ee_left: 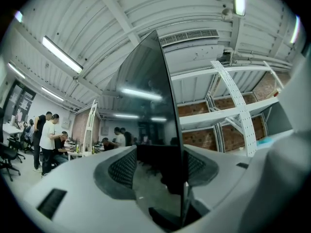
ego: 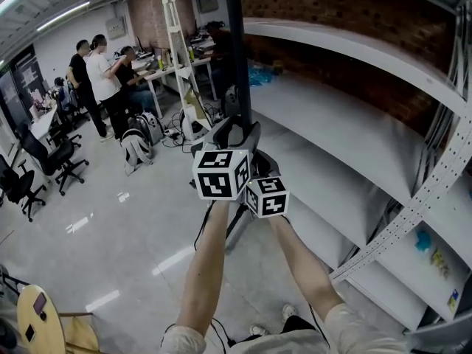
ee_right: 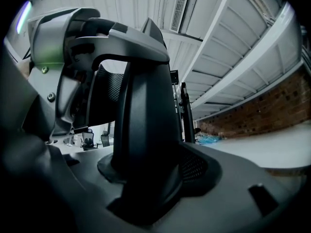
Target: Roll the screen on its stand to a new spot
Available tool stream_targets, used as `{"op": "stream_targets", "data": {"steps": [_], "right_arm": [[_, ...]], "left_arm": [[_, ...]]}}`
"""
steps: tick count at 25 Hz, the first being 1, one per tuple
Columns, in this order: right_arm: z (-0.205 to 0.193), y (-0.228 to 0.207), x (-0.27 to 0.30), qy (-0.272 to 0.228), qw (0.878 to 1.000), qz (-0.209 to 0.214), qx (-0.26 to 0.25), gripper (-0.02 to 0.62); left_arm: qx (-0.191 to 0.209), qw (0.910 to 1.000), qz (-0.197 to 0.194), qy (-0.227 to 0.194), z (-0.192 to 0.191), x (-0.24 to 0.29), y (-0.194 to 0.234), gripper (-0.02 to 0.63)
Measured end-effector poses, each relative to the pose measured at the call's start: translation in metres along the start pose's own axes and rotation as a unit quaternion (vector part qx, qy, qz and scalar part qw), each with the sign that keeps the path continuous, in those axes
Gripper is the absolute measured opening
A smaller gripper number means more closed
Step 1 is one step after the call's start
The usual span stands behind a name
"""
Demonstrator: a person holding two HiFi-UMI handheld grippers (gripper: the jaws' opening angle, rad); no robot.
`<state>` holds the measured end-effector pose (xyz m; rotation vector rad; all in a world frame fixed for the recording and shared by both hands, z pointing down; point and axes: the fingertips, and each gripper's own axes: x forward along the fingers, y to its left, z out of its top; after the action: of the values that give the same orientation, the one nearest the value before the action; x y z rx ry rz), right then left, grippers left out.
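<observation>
Black glossy screen point(ee_left: 146, 81), thin and upright, mirrors ceiling lights point(ee_left: 60, 55).

no writing, label, brand, number or sign can be read in any of the views.

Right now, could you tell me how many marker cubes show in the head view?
2. One cube rides on the left gripper, which clamps the screen; the other, lower right, on the right gripper, closed on a black part. None looks hidden.
</observation>
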<state>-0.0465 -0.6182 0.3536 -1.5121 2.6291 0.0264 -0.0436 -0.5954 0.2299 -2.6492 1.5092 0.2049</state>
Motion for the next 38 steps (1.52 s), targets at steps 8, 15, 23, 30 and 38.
{"op": "stream_targets", "data": {"steps": [8,15,23,30,38], "right_arm": [[0.004,0.001,-0.068,-0.002,1.000,-0.003,0.004,0.255],[0.013,0.008,-0.135,-0.006,1.000,0.000,0.003,0.259],[0.020,0.010,-0.231,0.008,1.000,-0.001,-0.003,0.260],[0.030,0.012,-0.321,0.005,1.000,-0.003,-0.005,0.261],[0.040,0.021,-0.405,-0.002,1.000,-0.014,-0.001,0.261]], "left_arm": [[0.003,1.0000,-0.001,0.002,0.005,-0.034,-0.059,0.264],[0.008,1.0000,0.005,-0.002,0.014,-0.074,-0.115,0.258],[0.013,0.9999,0.004,0.006,0.019,-0.121,-0.199,0.256],[0.017,0.9999,0.004,0.002,0.028,-0.167,-0.278,0.256],[0.036,0.9993,0.004,0.001,0.039,-0.215,-0.348,0.250]]}}
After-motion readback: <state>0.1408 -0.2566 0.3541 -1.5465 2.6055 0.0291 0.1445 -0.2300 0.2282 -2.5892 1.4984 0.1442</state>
